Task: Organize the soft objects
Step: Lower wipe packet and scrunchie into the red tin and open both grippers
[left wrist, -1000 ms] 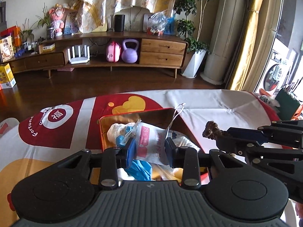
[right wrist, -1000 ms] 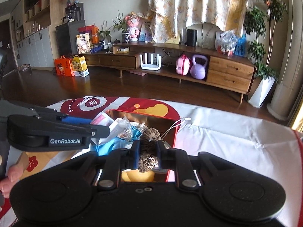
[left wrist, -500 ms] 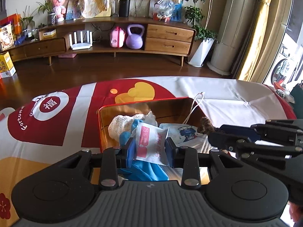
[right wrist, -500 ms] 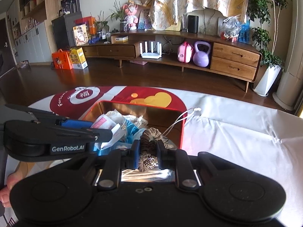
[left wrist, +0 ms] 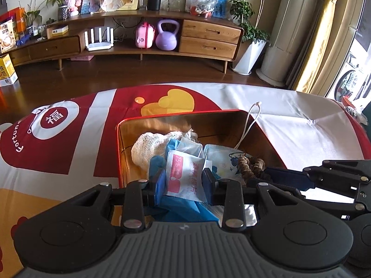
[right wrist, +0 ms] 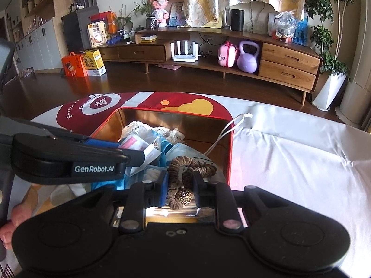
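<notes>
Inside the red-rimmed, gold-lined metal tin [left wrist: 176, 125] on the red-and-white printed tablecloth [left wrist: 69, 139], we see our left gripper [left wrist: 184, 183] clamped on a white-and-pink wipe sachet [left wrist: 183, 173], above blue gloves [left wrist: 185, 208], white gauze [left wrist: 150, 146] and a printed face mask [left wrist: 222, 157]. Our right gripper [right wrist: 179, 186] straddles a brown woolly scrunchie [right wrist: 183, 169]; its jaws are opening, its 2 pads just beside the scrunchie, which lies over the tin's right side.
</notes>
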Demonstrator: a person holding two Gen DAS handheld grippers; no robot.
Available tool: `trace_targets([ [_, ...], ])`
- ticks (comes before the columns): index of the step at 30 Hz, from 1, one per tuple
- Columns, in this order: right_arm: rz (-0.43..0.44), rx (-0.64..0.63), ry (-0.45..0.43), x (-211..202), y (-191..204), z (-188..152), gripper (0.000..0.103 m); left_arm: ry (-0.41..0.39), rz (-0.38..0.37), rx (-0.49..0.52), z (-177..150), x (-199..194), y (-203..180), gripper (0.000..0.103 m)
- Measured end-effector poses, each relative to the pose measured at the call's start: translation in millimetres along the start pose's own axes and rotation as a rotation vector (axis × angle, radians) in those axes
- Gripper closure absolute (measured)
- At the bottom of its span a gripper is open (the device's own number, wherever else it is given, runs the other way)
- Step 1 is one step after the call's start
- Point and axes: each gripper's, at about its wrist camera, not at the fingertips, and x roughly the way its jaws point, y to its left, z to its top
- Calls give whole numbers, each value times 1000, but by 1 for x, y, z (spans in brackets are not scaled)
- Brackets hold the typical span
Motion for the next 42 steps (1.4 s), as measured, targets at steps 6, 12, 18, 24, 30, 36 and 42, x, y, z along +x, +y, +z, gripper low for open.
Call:
trace_targets([
  [6, -6, 7, 0, -4, 1, 1, 75, 1, -15, -25, 0, -1, 4, 64],
  [12, -7, 12, -7, -12, 2, 0, 70, 1, -21, -42, 1, -7, 3, 46],
  [18, -4, 46, -28, -28, -1, -3, 62, -12, -30, -41, 1, -21, 1, 46],
  [24, 11, 71, -43, -49, 0, -7, 52, -44, -19, -30, -4, -43, -3, 39],
  [30, 24, 89, -67, -73, 5, -13, 41, -70, -22, -17, -10, -70, -7, 39],
  [36, 35, 107, -93, -96, 8, -19, 38, -102, -48, -16, -22, -98, -7, 31],
  [42, 46, 95, -130, -120, 14, -29, 24, -128, -48, -2, -36, -125, -6, 30],
])
